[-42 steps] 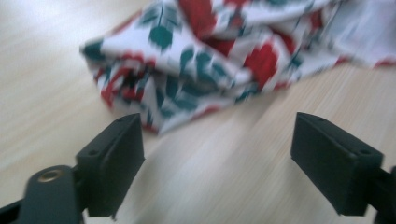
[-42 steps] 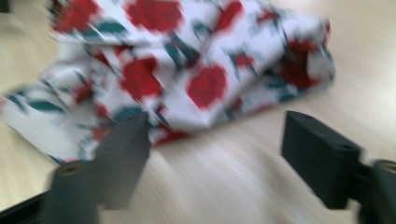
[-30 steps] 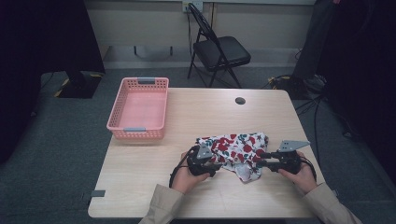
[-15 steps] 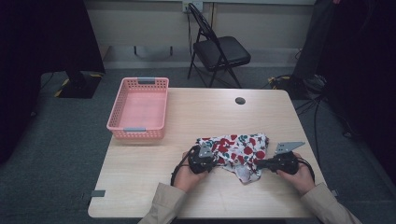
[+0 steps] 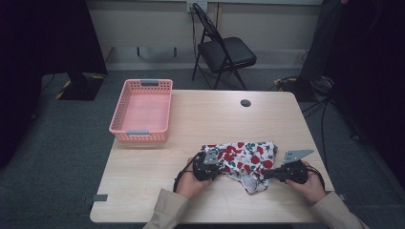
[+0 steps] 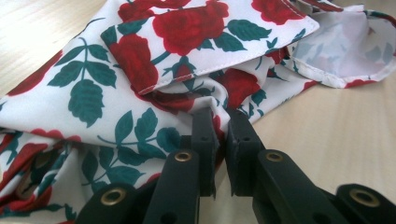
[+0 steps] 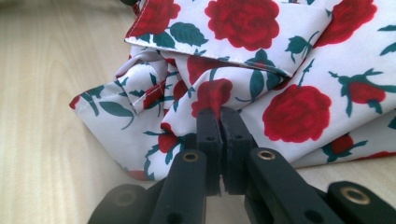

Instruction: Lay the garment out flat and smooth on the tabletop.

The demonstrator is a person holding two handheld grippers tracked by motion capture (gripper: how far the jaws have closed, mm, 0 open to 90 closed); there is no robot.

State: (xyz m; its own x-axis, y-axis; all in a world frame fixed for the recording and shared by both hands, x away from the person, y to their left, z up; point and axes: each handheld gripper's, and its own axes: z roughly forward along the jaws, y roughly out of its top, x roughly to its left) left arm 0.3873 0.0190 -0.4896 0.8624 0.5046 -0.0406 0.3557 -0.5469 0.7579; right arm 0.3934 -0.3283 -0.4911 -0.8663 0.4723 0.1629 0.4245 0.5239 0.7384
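Wooden table [image 5: 157, 171]: left gripper [image 5: 217, 168] and right gripper [image 5: 267, 174] each pinch opposite edges of rose-print cloth [image 5: 243, 155] (jaws just closed), likely to lift and spread it.

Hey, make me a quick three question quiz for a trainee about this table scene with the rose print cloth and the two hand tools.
1. True or false: both tools are pinching the rose print cloth.
2. What stands on the table to the far left of the cloth?
A. a pink basket
B. a metal bowl
C. a cardboard box
3. Fill in: the pink basket has ______ inside it.

Key
1. True. The left tool and the right tool have just been closing, and each now has a fold of the cloth caught between its jaws.
2. A.
3. Nothing; the cloth lies crumpled on the table, apart from it.
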